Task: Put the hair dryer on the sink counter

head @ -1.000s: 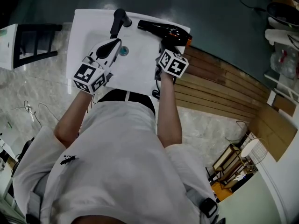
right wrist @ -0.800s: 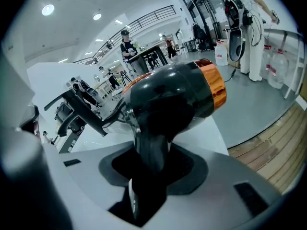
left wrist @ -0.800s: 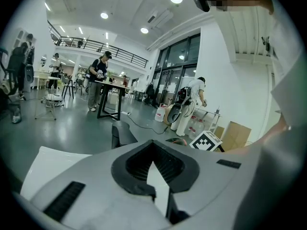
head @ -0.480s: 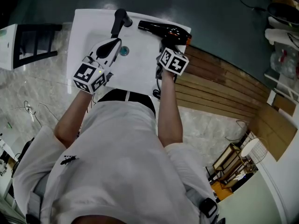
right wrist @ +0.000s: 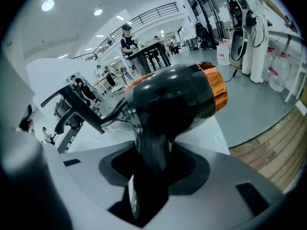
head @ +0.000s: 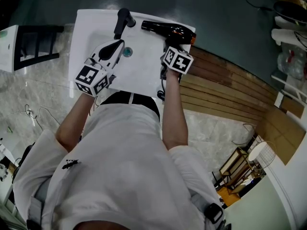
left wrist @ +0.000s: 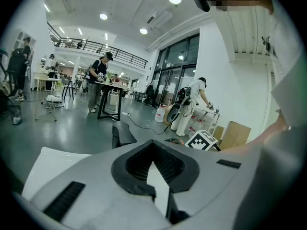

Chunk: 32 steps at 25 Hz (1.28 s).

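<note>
where the head view looks down past the person's white shirt (head: 120,176) and black belt (head: 129,98), both forearms reach forward over a white sink counter (head: 86,23). the left gripper (head: 116,45) hangs over the basin, its jaws drawn almost together with only a thin white sliver between them and nothing held; its own view shows the same (left wrist: 156,176), and its tip sits just beside the teal drain (head: 126,52). the right gripper (head: 171,44) is clamped on the handle of the black hair dryer (head: 168,30), and its own view shows the handle running down between the jaws (right wrist: 152,176). the hair dryer (right wrist: 172,99) lies across the far right corner of the counter, with its orange band (right wrist: 218,87) toward the right edge and its nozzle pointing left toward the black faucet (head: 123,20); whether the body rests on the surface cannot be told. the faucet stands at the back of the basin between the two grippers, near the nozzle but apart from it. a black frame (head: 33,42) stands left of the counter on the pale marble floor (head: 38,95), and wooden boards (head: 225,80) run off to the right. beyond, the gripper views show a bright hall with people (left wrist: 98,87) at tall tables.
</note>
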Tool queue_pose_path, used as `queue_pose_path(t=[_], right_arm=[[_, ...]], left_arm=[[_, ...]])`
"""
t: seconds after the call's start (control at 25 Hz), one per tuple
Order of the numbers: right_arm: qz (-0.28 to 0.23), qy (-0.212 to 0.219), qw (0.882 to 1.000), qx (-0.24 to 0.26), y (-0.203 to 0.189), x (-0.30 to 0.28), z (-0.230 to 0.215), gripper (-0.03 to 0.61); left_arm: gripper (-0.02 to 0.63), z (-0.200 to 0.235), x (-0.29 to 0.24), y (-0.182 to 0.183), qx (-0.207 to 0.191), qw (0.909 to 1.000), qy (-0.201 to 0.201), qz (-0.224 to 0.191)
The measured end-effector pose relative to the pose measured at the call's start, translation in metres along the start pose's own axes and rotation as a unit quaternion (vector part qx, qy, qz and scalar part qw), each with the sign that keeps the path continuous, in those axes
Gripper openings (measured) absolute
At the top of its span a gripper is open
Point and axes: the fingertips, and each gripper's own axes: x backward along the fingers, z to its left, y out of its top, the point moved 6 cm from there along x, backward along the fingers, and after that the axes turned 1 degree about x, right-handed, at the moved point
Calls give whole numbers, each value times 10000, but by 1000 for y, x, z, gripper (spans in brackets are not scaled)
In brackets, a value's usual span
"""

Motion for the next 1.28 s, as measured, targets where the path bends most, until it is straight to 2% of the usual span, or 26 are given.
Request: queue_pose_path(t=[0.16, 0.4, 0.64, 0.88, 1.28], right_arm=[[75, 23, 9999, 124, 2, -4, 2, 156], [107, -97, 9999, 29, 7, -9, 1, 155], [124, 8, 9999, 95, 11, -13, 2, 156], [228, 48, 9993, 298, 12, -18, 5, 188], [356, -229, 9984, 382, 13, -27, 3, 198]], left_arm=[[2, 1, 0, -1, -6, 10000, 4, 6], [2, 0, -1, -1, -7, 10000, -14, 14], [2, 1, 0, -1, -12, 10000, -9, 29], [2, 1, -1, -2, -18, 10000, 5, 29], [2, 4, 0, -4, -29, 10000, 42, 40]])
